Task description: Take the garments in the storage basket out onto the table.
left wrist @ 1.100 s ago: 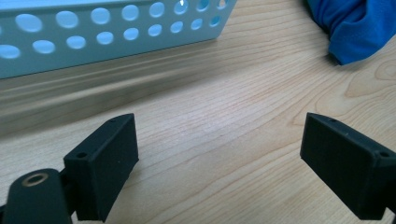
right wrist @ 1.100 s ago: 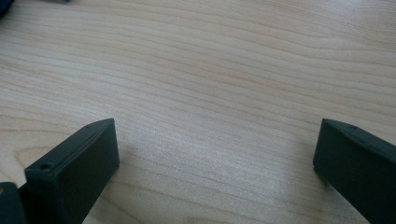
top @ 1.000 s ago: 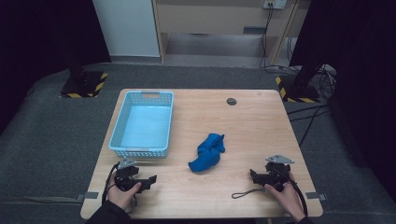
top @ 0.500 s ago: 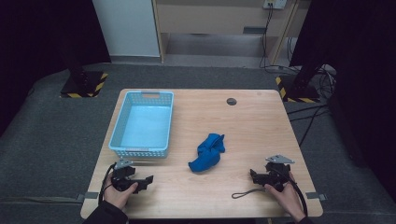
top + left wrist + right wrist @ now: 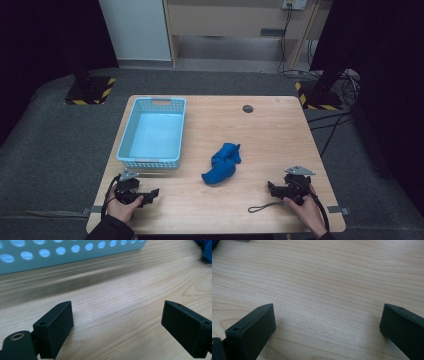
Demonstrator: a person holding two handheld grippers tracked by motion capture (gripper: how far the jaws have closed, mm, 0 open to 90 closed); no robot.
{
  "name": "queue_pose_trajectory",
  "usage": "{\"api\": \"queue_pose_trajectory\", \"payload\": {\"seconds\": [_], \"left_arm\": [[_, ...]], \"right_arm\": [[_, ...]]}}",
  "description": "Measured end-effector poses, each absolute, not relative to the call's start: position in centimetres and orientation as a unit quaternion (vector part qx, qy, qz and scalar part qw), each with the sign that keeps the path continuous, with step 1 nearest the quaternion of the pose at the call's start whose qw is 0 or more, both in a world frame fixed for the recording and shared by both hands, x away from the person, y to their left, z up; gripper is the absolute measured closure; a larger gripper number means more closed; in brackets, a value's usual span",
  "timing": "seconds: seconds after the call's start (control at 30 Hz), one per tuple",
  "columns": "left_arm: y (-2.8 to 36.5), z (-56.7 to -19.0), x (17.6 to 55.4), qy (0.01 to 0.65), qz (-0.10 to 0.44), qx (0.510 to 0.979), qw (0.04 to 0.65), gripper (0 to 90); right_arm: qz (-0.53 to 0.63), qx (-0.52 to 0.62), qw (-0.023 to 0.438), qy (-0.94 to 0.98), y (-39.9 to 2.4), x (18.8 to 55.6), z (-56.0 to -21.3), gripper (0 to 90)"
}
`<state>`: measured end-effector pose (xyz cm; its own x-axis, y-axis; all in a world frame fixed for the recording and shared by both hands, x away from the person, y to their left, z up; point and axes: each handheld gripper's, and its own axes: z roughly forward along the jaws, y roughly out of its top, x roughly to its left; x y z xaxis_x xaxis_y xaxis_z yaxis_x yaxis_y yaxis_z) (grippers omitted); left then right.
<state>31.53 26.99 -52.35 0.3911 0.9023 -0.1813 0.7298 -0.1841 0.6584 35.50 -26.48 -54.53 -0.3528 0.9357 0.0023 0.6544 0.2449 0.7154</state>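
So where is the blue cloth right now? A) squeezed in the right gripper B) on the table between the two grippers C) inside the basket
B: the blue cloth lies crumpled on the bare table, beside the basket, with the left gripper and right gripper both open and apart from it.

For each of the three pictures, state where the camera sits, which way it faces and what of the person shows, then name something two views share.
High view: above the person's side, facing forward and down on the table; both hands, the left tool and the right tool show.
Left gripper view: rides the left tool, low over the wood, facing the basket; open jaws show.
Right gripper view: rides the right tool, facing bare wood; open jaws show.
Shared: basket and blue cloth, in the high and left gripper views.
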Motion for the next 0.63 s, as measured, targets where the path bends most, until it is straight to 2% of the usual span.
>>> {"api": "queue_pose_trajectory", "payload": {"seconds": [0.63], "left_arm": [[29.0,-52.7,31.8,0.563,0.149,0.747,0.322,7.5]], "right_arm": [[0.320,0.525,0.220,0.758,-26.5,35.5,-54.5,0.5]]}}
